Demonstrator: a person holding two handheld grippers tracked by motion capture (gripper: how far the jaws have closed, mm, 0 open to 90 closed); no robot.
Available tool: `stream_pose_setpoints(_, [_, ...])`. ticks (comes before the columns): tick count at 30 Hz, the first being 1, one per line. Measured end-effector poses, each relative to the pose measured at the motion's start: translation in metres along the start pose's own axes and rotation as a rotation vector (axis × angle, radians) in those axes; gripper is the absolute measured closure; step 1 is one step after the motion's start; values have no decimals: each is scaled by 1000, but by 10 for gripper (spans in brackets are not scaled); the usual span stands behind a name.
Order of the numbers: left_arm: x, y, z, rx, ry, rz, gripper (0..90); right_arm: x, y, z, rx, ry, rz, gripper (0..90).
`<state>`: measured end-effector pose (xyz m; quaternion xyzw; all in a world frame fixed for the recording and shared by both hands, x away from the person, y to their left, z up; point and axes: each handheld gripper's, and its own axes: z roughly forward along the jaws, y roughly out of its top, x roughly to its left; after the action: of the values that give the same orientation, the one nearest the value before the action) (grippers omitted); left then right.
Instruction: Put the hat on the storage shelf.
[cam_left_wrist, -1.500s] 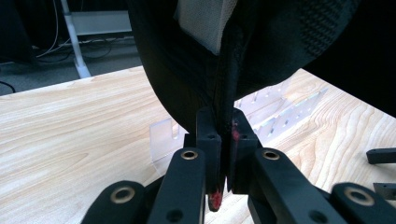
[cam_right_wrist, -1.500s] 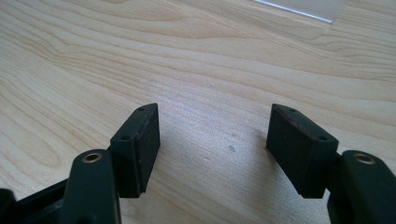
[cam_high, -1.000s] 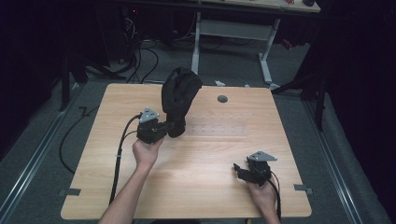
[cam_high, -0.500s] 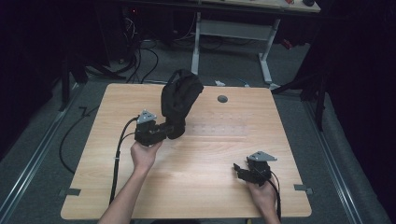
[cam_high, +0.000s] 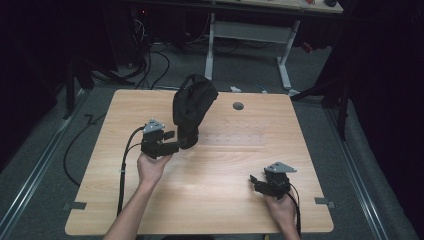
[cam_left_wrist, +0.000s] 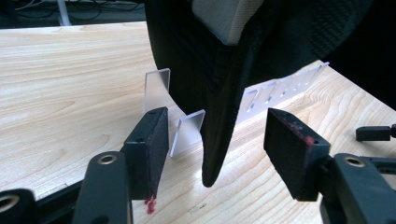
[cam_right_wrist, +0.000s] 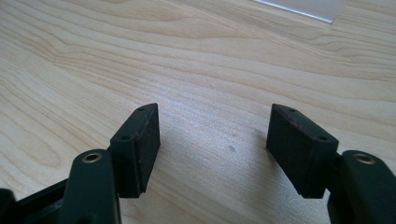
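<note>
A black fabric cap (cam_high: 192, 107) stands propped upright on a clear plastic stand (cam_left_wrist: 187, 133) at the middle back of the wooden table (cam_high: 215, 210). My left gripper (cam_high: 175, 141) is open at the cap's lower left. In the left gripper view the cap's hanging tip (cam_left_wrist: 217, 158) sits between the two jaws of the left gripper (cam_left_wrist: 219, 128) and touches neither. My right gripper (cam_high: 257, 182) rests near the front right of the table. It is open, and the right gripper (cam_right_wrist: 212, 126) has bare wood between its jaws.
A clear flat plate with rows of holes (cam_high: 240, 137) lies on the table to the right of the cap. A grey round grommet (cam_high: 238, 106) is set into the table behind it. Cables (cam_high: 127, 155) trail off the left side. A desk frame (cam_high: 250, 35) stands beyond the table.
My left gripper has drifted slightly left and toward the near edge, staying open by the cap's lower end. The right gripper has not moved.
</note>
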<state>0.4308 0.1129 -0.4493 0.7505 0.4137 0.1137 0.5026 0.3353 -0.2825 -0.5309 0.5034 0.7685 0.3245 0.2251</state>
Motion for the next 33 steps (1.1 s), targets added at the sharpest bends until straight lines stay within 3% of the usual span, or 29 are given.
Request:
stream_pose_setpoints(20, [0, -5, -30, -15, -7, -5, 348, 0, 0, 0, 0, 0, 1, 351])
stream_pose_setpoints(33, [2, -21, -46, -13, -1, -12, 341, 0, 0, 0, 0, 0, 1, 351])
